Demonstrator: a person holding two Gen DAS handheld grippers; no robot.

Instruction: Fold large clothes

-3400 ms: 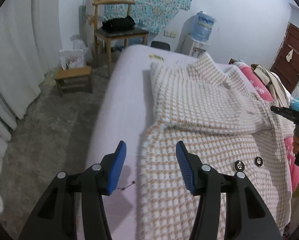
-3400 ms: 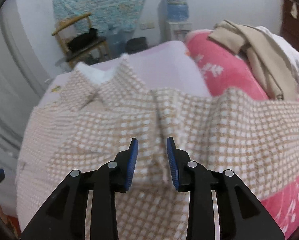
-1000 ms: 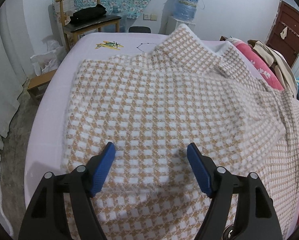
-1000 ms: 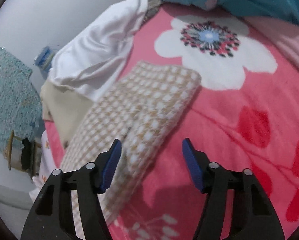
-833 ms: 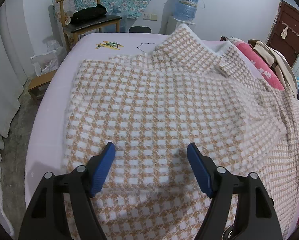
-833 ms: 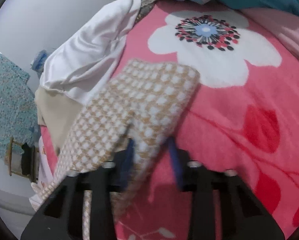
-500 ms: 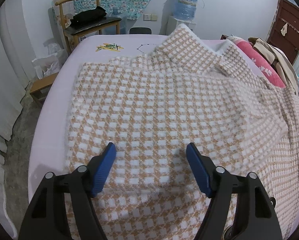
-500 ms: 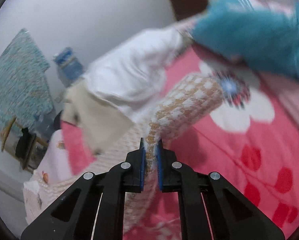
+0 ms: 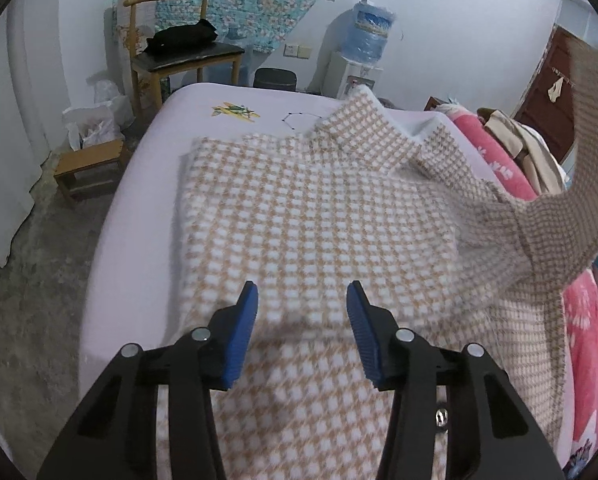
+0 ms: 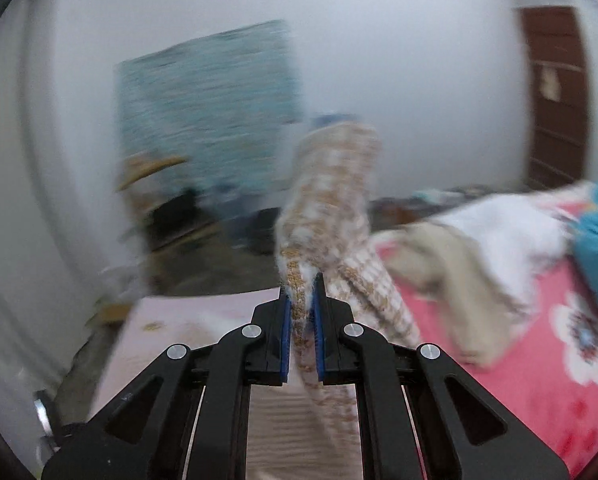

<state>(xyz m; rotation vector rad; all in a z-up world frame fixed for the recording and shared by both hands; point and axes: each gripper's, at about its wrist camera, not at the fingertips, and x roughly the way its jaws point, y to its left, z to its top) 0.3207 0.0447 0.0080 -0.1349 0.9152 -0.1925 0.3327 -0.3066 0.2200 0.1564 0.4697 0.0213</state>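
- While its body lies spread flat across the lilac bed (image 9: 131,220), the checked tan-and-white coat (image 9: 299,216) has its collar pointing toward the far end of the mattress and one sleeve (image 9: 559,208) raised off the bedding at the right edge of the left wrist view.
- Beyond the coat on the right, a pink floral blanket (image 10: 539,360) carries a heap of beige and white clothes (image 10: 459,256), with a teal item at the far right edge.
- Past the head of the bed stand a wooden chair (image 9: 175,44) with a black bundle on its seat, a water dispenser (image 9: 363,48) against the wall, and a low wooden stool (image 9: 87,168) on the floor at the left.
- Hovering over the coat's lower half, the left gripper (image 9: 302,312) has its blue pads spread wide, with fabric showing in the gap and neither pad pinching it.
- Held up in the air, the right gripper (image 10: 301,300) has its pads pressed together on the sleeve (image 10: 331,208), which rises above the fingertips and drapes away to the right; this view is heavily blurred.
- Near the bottom of the left wrist view, a metal button (image 9: 441,428) shows on the coat beside the gripper's right finger.
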